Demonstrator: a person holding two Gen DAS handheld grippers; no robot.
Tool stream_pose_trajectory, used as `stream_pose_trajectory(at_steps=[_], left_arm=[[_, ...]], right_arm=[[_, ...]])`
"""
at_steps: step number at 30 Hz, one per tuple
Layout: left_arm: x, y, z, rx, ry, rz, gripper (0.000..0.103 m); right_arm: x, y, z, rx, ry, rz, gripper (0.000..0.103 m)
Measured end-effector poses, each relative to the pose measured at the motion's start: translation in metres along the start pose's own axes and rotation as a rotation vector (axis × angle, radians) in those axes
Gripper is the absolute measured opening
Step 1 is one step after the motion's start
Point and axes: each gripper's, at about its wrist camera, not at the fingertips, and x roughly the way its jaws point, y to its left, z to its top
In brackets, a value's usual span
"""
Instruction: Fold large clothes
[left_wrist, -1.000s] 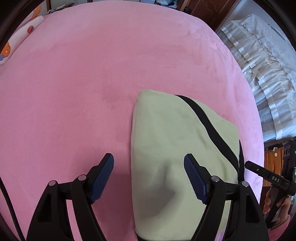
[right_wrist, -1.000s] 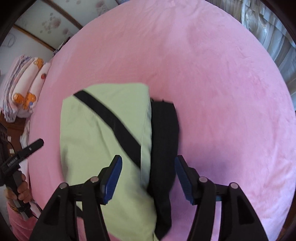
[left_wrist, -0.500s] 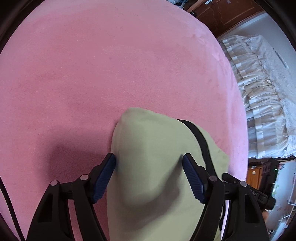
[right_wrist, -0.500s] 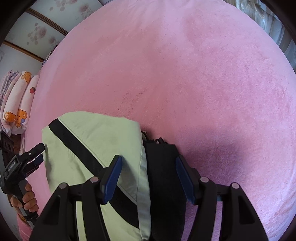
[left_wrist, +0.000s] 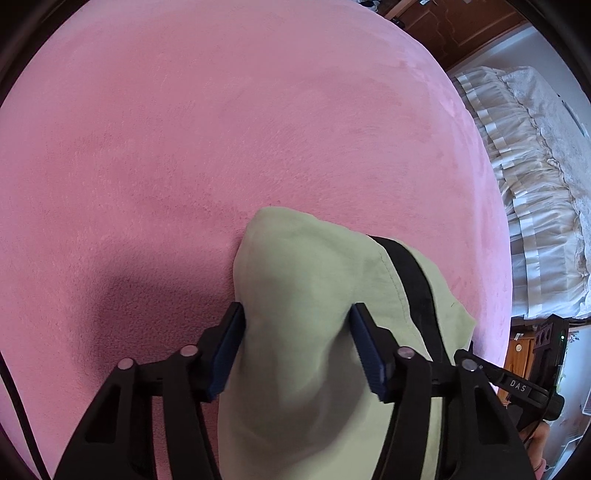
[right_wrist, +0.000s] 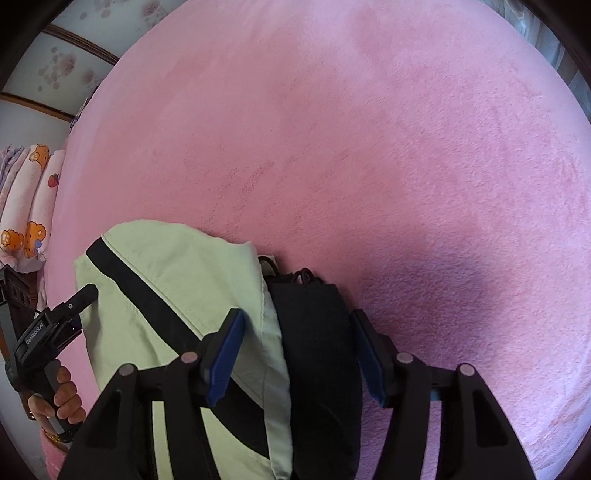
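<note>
On the pink fleece-covered bed (left_wrist: 258, 129) lies the folded pale-green cloth garment with a black diagonal stripe (left_wrist: 306, 314), its long axis running away from both cameras. At the garment's left edge the left claw (left_wrist: 295, 347) is closing, both pads against a raised fold. At its right, black edge, the right claw (right_wrist: 295, 350) is closing astride the cloth, the pads just clear.
</note>
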Motion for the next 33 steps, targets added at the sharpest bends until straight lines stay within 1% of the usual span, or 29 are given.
stream_pose_trajectory(at_steps=[1, 2, 3, 5, 6, 8, 10, 13, 16, 19, 22, 26, 29, 31, 33], left_arm=[[0.000, -0.001, -0.002, 0.002, -0.006, 0.014, 0.052], [0.000, -0.003, -0.001, 0.003, -0.009, 0.024, 0.048], [-0.002, -0.004, -0.002, 0.004, -0.013, 0.033, 0.043], [-0.009, -0.005, -0.003, -0.001, -0.027, 0.059, 0.031], [-0.013, -0.004, -0.003, 0.000, -0.033, 0.069, 0.026], [-0.023, -0.001, -0.003, -0.009, -0.038, 0.039, 0.022], [-0.026, 0.001, -0.002, -0.006, -0.034, 0.031, 0.020], [-0.023, -0.004, -0.001, 0.032, -0.034, 0.070, 0.018], [-0.018, -0.004, -0.001, 0.039, -0.036, 0.095, 0.018], [-0.011, 0.006, 0.003, -0.006, -0.023, 0.074, 0.018], [-0.005, 0.015, 0.004, -0.018, -0.013, 0.058, 0.018], [-0.001, 0.007, 0.003, 0.037, -0.011, 0.089, 0.020], [-0.011, -0.006, 0.001, 0.080, -0.023, 0.134, 0.021], [-0.020, -0.026, -0.003, 0.168, -0.040, 0.204, 0.023], [-0.029, -0.040, -0.008, 0.230, -0.060, 0.267, 0.025]], right_arm=[[0.001, 0.002, 0.000, -0.013, 0.000, 0.006, 0.045], [0.001, 0.004, 0.001, -0.023, -0.003, 0.014, 0.030], [0.001, 0.006, 0.003, -0.029, -0.004, 0.024, 0.025], [0.000, 0.013, 0.003, -0.055, -0.016, 0.012, 0.017], [-0.003, 0.016, 0.002, -0.068, -0.030, 0.006, 0.016], [-0.009, 0.018, -0.001, -0.076, -0.050, 0.002, 0.012], [-0.013, 0.019, -0.002, -0.072, -0.056, 0.012, 0.011], [-0.014, 0.026, 0.000, -0.085, -0.065, 0.007, 0.010], [-0.014, 0.024, -0.001, -0.093, -0.060, -0.010, 0.009], [-0.006, 0.023, 0.003, -0.048, -0.048, 0.004, 0.009], [0.002, 0.024, 0.004, -0.055, -0.051, -0.011, 0.009], [0.014, 0.026, 0.007, -0.058, -0.048, -0.029, 0.009], [0.009, 0.030, 0.008, -0.053, -0.054, -0.030, 0.010], [0.001, 0.035, 0.007, -0.066, -0.062, -0.041, 0.010], [-0.012, 0.039, 0.003, -0.087, -0.077, -0.058, 0.011]])
